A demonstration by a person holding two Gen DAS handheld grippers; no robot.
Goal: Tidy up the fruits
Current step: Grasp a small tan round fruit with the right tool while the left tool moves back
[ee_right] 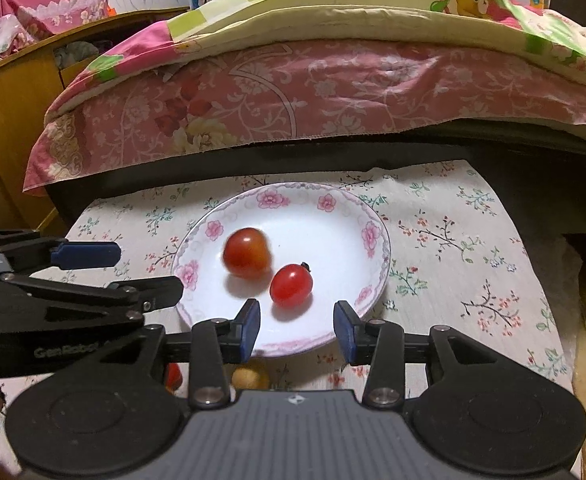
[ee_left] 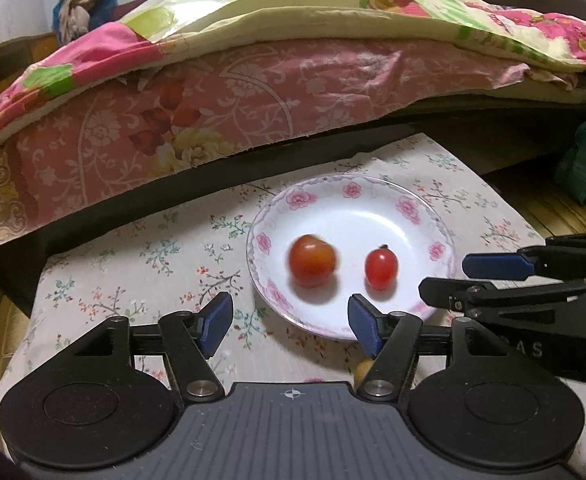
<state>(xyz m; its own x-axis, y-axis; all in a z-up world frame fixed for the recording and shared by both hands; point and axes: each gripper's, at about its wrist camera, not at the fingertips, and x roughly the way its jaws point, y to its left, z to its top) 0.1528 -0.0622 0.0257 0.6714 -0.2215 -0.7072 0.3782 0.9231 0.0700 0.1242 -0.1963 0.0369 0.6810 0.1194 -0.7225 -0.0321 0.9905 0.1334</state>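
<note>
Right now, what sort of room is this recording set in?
Most likely a home bedroom: a bed piled with a pink floral quilt stands behind a small table under a floral cloth, and a yellow wooden cabinet sits to one side.

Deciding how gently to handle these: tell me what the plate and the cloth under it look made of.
Plate: likely glazed ceramic, white and glossy, with sharp light reflections and printed pink flowers on the rim. Cloth: woven fabric, matte, floral print, faint ribbed texture.
</note>
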